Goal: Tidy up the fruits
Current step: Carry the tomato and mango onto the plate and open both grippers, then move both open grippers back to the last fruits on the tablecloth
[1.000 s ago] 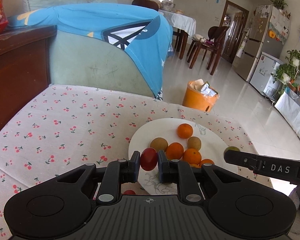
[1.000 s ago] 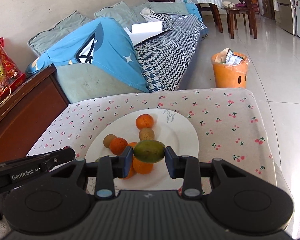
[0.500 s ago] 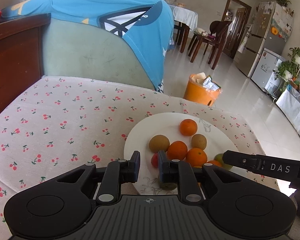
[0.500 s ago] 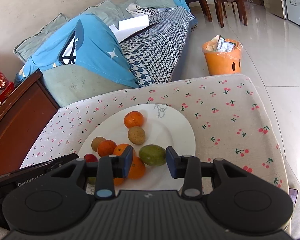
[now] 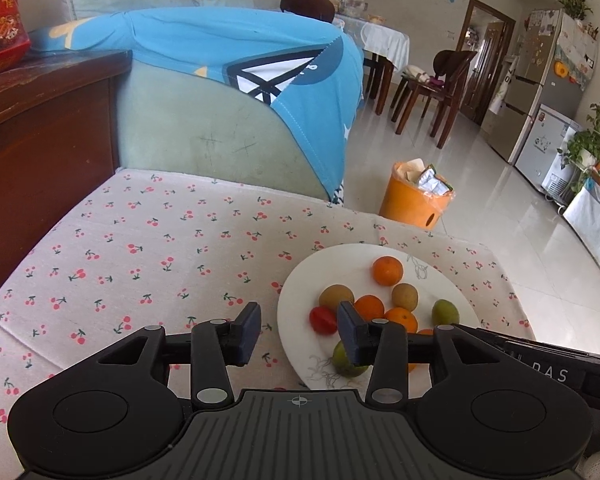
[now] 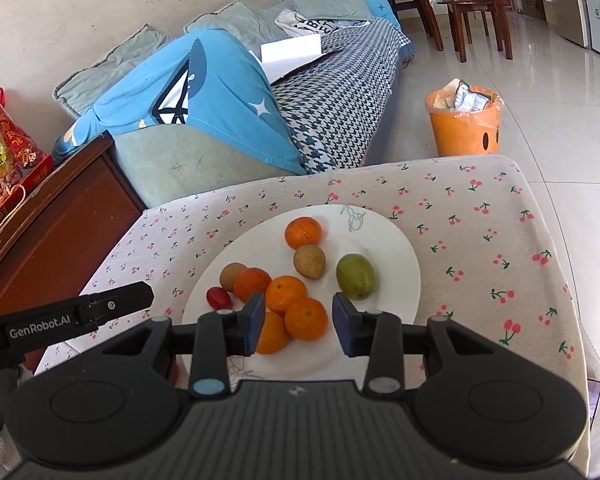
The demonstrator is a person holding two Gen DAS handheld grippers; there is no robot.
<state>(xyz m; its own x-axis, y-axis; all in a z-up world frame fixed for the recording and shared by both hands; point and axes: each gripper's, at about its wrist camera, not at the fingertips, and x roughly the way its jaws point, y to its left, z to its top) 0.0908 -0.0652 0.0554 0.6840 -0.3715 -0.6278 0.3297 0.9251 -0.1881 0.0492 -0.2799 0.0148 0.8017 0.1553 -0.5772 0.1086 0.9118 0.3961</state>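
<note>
A white plate (image 6: pixel 392 240) (image 5: pixel 432 276) on the cherry-print cloth holds several oranges (image 6: pixel 303 233), two brown kiwis (image 6: pixel 309 261), a red fruit (image 6: pixel 219 297) (image 5: pixel 323 319) and a green mango (image 6: pixel 356 276) (image 5: pixel 445 312). Another green fruit (image 5: pixel 346 362) lies at the plate's near edge behind my left finger. My left gripper (image 5: pixel 298 334) is open and empty over the plate's left rim. My right gripper (image 6: pixel 299 322) is open and empty above the near oranges, with the mango just beyond its right finger.
A sofa with a blue shirt (image 5: pixel 236 52) stands behind the table. A dark wooden cabinet (image 5: pixel 40 128) is at left. An orange waste bin (image 5: pixel 416 196) stands on the tiled floor beyond the table. Dining chairs and a fridge are far back.
Both grippers opened and pulled back. The left let go of the red fruit and the right let go of the green mango; both fruits now lie on the plate.
</note>
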